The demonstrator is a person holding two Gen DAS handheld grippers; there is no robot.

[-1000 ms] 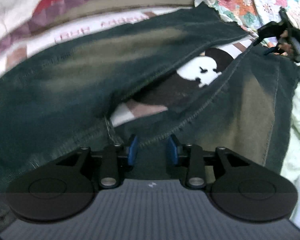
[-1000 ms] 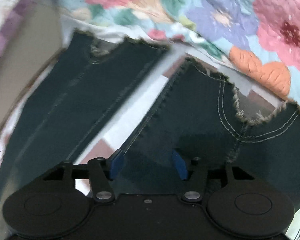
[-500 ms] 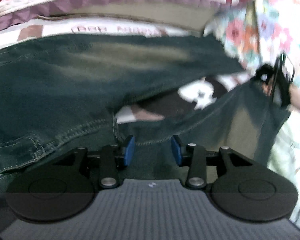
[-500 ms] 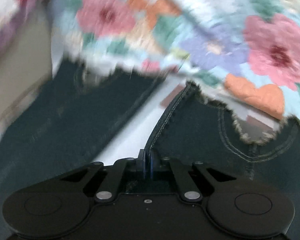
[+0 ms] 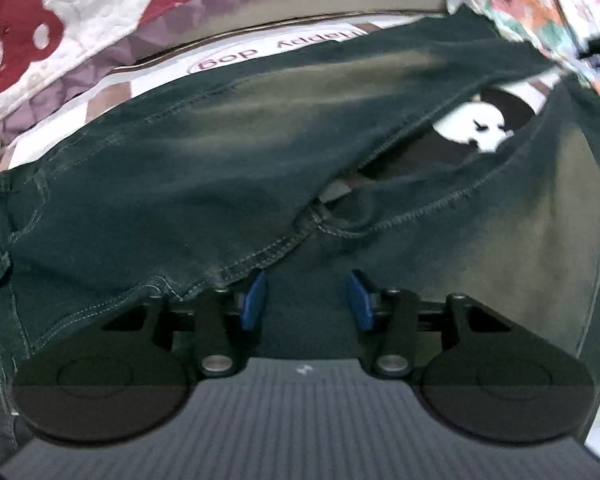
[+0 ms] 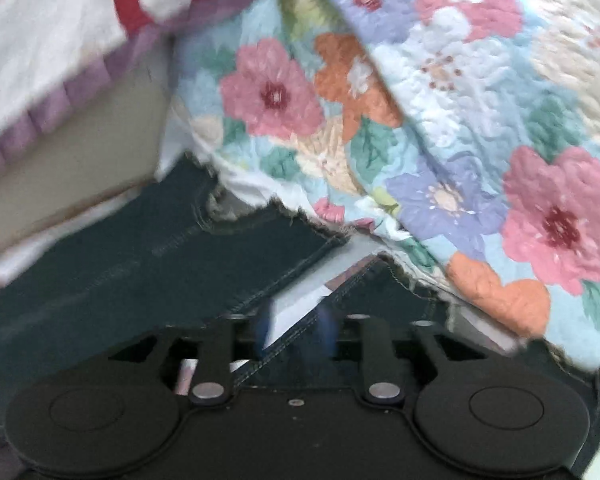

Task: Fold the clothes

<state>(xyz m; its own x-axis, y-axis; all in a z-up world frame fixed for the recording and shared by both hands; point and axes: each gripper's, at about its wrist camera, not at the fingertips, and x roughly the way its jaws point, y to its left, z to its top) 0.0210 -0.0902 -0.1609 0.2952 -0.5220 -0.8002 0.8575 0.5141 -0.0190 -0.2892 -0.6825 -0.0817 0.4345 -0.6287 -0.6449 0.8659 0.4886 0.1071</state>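
A pair of dark teal jeans (image 5: 204, 168) lies spread on a bed, its two legs splayed in a narrow V so that a strip of printed sheet (image 5: 470, 128), with a white cartoon dog, shows between them. The frayed hems reach a quilted floral blanket (image 6: 440, 128) at the far end. Your left claw (image 5: 306, 300) sits low over the crotch seam with its blue pads well apart, holding nothing; denim lies between and under them. Your right claw (image 6: 296, 330) is near the hem of the nearer leg, straddling its stitched inner edge; its pads are blurred, they look partly apart, and you cannot tell whether they have a grip on the cloth. To do this step well, likely bringing one leg over the other, take hold of the seamed edge itself rather than loose cloth, pinching both layers at hem and crotch together. Lift only enough to clear the sheet, keep the leg taut between your two claws, and lay seam onto seam so the hems meet evenly, away from the blanket.
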